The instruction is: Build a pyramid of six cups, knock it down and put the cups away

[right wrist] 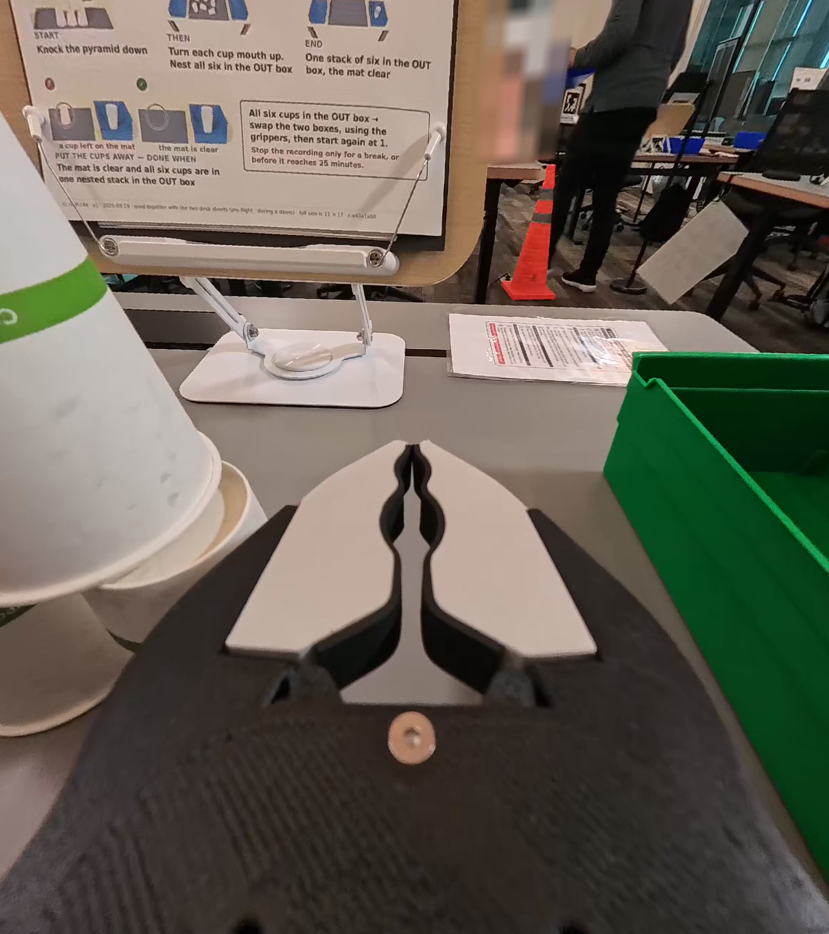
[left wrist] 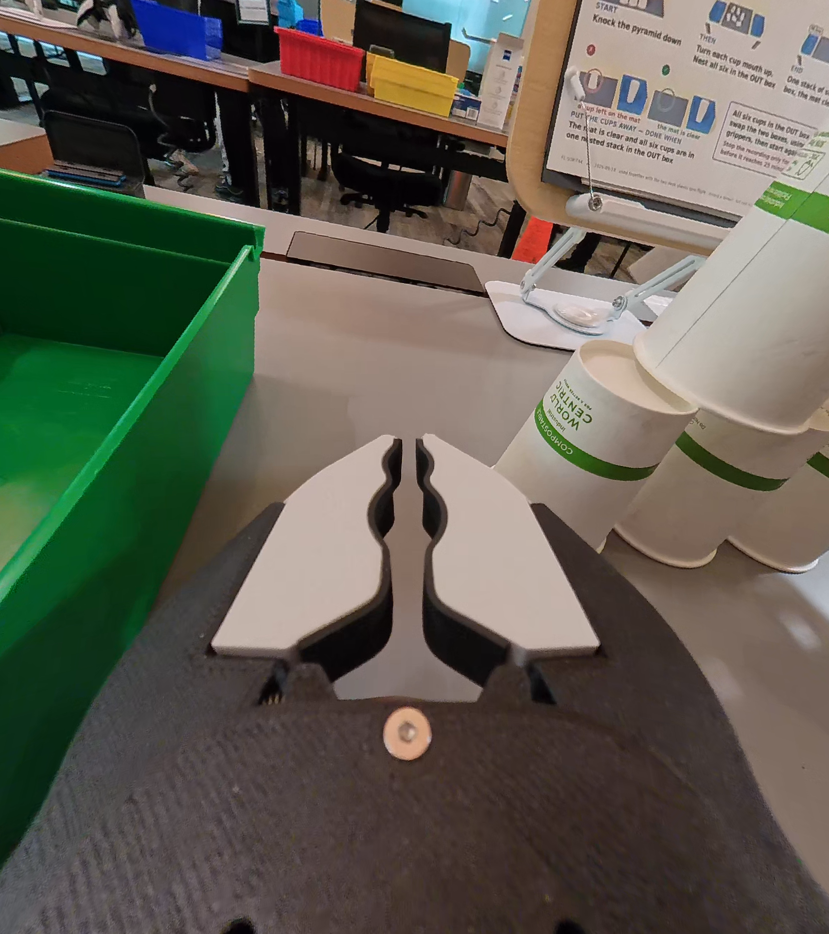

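Your left hand-held gripper [left wrist: 408, 445] hangs low over the grey tabletop [left wrist: 351, 364], its grey fingers [left wrist: 331, 546] drawn nearly together with only a thin slit between the tips, clenched on nothing; a large green plastic bin [left wrist: 99, 404] sits just beside it on its left, open and showing bare floor; on its right stand white paper cups with green bands, mouth down, the nearest bottom-row cup [left wrist: 584, 455] close to the fingertips, a second-tier cup [left wrist: 766, 323] resting across two of them.

Your right hand-held gripper [right wrist: 412, 447] is likewise clenched and empty, tips all but touching, over the same tabletop [right wrist: 503, 434]; the inverted white paper cup with green band [right wrist: 48, 429] looms at its left, perched on lower cups [right wrist: 175, 586]; a second green plastic bin [right wrist: 735, 505] lies just to its right.

Ahead: a white folding stand [right wrist: 296, 369] carrying a printed instruction sheet [right wrist: 250, 111]; a laminated paper [right wrist: 548, 348] flat on the tabletop; an orange traffic cone [right wrist: 533, 242] and a standing person [right wrist: 619, 141] beyond.
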Demonstrator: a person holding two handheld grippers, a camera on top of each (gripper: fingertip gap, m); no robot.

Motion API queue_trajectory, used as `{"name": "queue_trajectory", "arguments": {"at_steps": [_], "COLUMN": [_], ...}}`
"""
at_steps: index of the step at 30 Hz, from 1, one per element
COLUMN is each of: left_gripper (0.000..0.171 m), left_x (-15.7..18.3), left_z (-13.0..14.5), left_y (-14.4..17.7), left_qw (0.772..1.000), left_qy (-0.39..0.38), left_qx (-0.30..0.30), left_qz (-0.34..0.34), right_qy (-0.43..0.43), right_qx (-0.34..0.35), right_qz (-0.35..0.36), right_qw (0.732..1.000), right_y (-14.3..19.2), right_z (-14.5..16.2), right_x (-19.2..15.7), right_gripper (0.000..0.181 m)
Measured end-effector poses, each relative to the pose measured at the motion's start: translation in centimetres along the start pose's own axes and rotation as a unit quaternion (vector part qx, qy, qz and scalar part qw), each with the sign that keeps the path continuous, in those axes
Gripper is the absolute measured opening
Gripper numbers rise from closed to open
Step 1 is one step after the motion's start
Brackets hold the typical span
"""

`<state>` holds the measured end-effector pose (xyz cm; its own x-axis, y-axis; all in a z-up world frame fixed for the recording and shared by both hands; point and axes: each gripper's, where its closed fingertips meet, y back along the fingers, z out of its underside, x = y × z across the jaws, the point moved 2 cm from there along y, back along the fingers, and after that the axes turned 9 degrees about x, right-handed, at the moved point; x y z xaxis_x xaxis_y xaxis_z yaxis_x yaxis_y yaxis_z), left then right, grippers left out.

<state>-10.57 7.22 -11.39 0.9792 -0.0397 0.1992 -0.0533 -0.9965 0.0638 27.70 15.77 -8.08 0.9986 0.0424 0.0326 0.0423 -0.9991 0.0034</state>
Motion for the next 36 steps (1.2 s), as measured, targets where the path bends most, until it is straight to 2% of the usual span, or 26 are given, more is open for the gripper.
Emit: {"name": "queue_trajectory", "arguments": {"at_steps": [9,12,17,22,25,30,36], "left_gripper": [0.006,0.006,0.005,0.005,0.005,0.004,0.005], "left_x": [-0.3,-0.3,-0.5,-2.0,-2.9,-4.2,-3.8], "left_z": [0.2,0.2,-0.1,-2.4,-3.7,-5.1,-4.7], "left_y": [-0.1,-0.1,0.1,1.0,1.8,2.8,2.6], "left_qw": [1.000,1.000,1.000,0.995,0.988,0.977,0.980], "left_qy": [0.014,0.017,-0.005,-0.025,-0.034,-0.037,-0.038], "left_qx": [-0.005,-0.006,0.000,0.068,0.104,0.147,0.138], "left_qz": [-0.003,-0.003,-0.014,-0.071,-0.106,-0.149,-0.141], "right_qy": [-0.005,-0.012,0.054,0.114,0.124,0.121,0.111], "right_qx": [-0.031,-0.038,0.003,0.028,0.030,0.015,0.020], "right_qz": [0.019,0.010,-0.067,-0.157,-0.180,-0.193,-0.185], "right_qw": [0.999,0.999,0.996,0.981,0.975,0.974,0.976], "right_y": [-0.2,-0.7,-1.3,-0.9,-0.4,1.2,3.2], "right_z": [0.6,0.2,-2.9,-5.4,-6.2,-5.5,-5.2], "right_x": [0.0,-1.5,-8.2,-15.7,-17.6,-16.7,-11.5], "right_gripper": [0.000,0.000,0.000,0.000,0.000,0.000,0.000]}}
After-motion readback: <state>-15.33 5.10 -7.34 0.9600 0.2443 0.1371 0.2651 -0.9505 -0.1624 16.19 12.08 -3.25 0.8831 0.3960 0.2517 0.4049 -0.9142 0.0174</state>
